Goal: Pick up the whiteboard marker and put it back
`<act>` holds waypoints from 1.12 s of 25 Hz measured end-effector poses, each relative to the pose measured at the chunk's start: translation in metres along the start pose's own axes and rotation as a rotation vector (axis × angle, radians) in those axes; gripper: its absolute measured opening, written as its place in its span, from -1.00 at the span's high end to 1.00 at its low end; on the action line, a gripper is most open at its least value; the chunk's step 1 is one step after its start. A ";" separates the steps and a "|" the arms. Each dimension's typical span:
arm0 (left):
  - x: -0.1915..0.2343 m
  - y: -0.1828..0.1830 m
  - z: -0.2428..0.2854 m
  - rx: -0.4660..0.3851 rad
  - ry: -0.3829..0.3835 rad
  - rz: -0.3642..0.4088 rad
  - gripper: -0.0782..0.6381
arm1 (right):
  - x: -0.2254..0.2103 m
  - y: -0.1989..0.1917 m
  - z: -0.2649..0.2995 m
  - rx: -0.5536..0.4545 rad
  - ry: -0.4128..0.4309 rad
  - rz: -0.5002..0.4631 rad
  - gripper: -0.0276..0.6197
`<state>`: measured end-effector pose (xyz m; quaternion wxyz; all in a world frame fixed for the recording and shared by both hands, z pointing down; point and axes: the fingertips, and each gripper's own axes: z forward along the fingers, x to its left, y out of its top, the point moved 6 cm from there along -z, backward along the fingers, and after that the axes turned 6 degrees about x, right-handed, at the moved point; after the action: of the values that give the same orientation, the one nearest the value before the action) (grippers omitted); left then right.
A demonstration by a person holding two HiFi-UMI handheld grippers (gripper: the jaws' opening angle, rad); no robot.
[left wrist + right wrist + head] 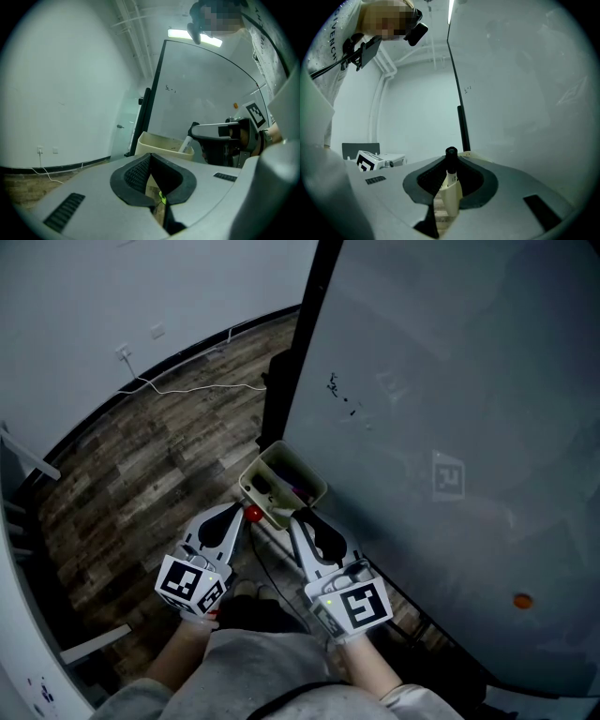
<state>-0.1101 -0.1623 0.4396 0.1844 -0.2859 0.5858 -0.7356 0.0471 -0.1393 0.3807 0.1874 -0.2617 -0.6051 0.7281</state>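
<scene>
Right gripper view: right tongs [451,158] clenched on the whiteboard marker [452,177], upright, black cap on top.
Marker place: lower end dipping into the beige bin [314,482] at the whiteboard's [450,381] left edge.
Left tongs [151,155]: tips pressed together, nothing held, just left of the bin.
Floor [141,456]: wood planks, white cable [187,388] far left.

A grey whiteboard [450,409] rises just right of the right gripper [306,518], an orange dot [522,600] low on it. Wood-plank floor [141,474] spreads left of the left gripper [236,513], a white cable [187,388] running to a wall socket [123,352] beyond.
</scene>
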 end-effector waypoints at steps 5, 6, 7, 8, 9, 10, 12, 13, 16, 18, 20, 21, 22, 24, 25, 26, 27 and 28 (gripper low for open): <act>0.000 0.000 -0.002 0.007 0.017 -0.001 0.74 | 0.000 0.000 0.000 -0.021 0.007 0.007 0.68; 0.000 -0.001 -0.002 0.007 0.019 -0.001 0.74 | 0.001 0.000 0.000 -0.023 0.008 0.008 0.68; 0.000 -0.001 -0.003 0.008 0.020 -0.001 0.74 | 0.000 -0.002 -0.001 -0.016 0.006 0.009 0.68; 0.000 -0.002 -0.003 0.008 0.021 0.000 0.74 | 0.000 -0.004 -0.002 -0.006 0.000 0.008 0.68; 0.000 -0.003 -0.003 0.008 0.021 0.000 0.74 | -0.001 -0.006 -0.002 0.001 -0.007 0.007 0.68; -0.001 -0.004 -0.003 0.008 0.022 0.000 0.74 | -0.002 -0.007 -0.002 0.003 -0.009 0.008 0.68; -0.001 -0.005 -0.004 0.013 0.025 -0.002 0.74 | -0.002 -0.010 -0.003 0.019 -0.014 0.011 0.68; -0.002 -0.006 -0.004 0.015 0.026 -0.002 0.74 | -0.002 -0.011 -0.003 0.032 -0.019 0.011 0.68; -0.001 -0.007 -0.005 0.017 0.031 0.000 0.74 | -0.002 -0.013 -0.004 0.039 -0.021 0.010 0.68; 0.000 -0.007 -0.006 0.017 0.034 0.000 0.74 | -0.002 -0.014 -0.004 0.038 -0.020 0.009 0.68; 0.000 -0.008 -0.007 0.018 0.035 -0.001 0.74 | -0.001 -0.014 -0.004 0.039 -0.020 0.008 0.68; 0.000 -0.009 -0.007 0.019 0.035 -0.002 0.74 | -0.001 -0.015 -0.004 0.040 -0.019 0.007 0.68; 0.000 -0.010 -0.007 0.018 0.034 -0.002 0.74 | 0.000 -0.015 -0.003 0.038 -0.018 0.008 0.68; -0.001 -0.011 -0.008 0.020 0.033 -0.004 0.74 | 0.001 -0.014 -0.003 0.018 -0.013 0.010 0.68; -0.001 -0.011 -0.008 0.021 0.034 -0.006 0.74 | 0.001 -0.013 -0.003 0.011 -0.011 0.011 0.68; -0.001 -0.012 -0.008 0.022 0.033 -0.007 0.74 | 0.001 -0.014 -0.003 0.018 -0.014 0.009 0.68; 0.000 -0.013 -0.009 0.021 0.032 -0.008 0.74 | 0.000 -0.016 -0.003 0.032 -0.019 0.009 0.68; 0.000 -0.015 -0.009 0.018 0.031 -0.010 0.74 | 0.000 -0.017 -0.004 0.041 -0.023 0.010 0.68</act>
<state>-0.1151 -0.1520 0.4524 0.1742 -0.2755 0.5805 -0.7462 0.0488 -0.1333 0.3974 0.1823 -0.2525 -0.5910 0.7441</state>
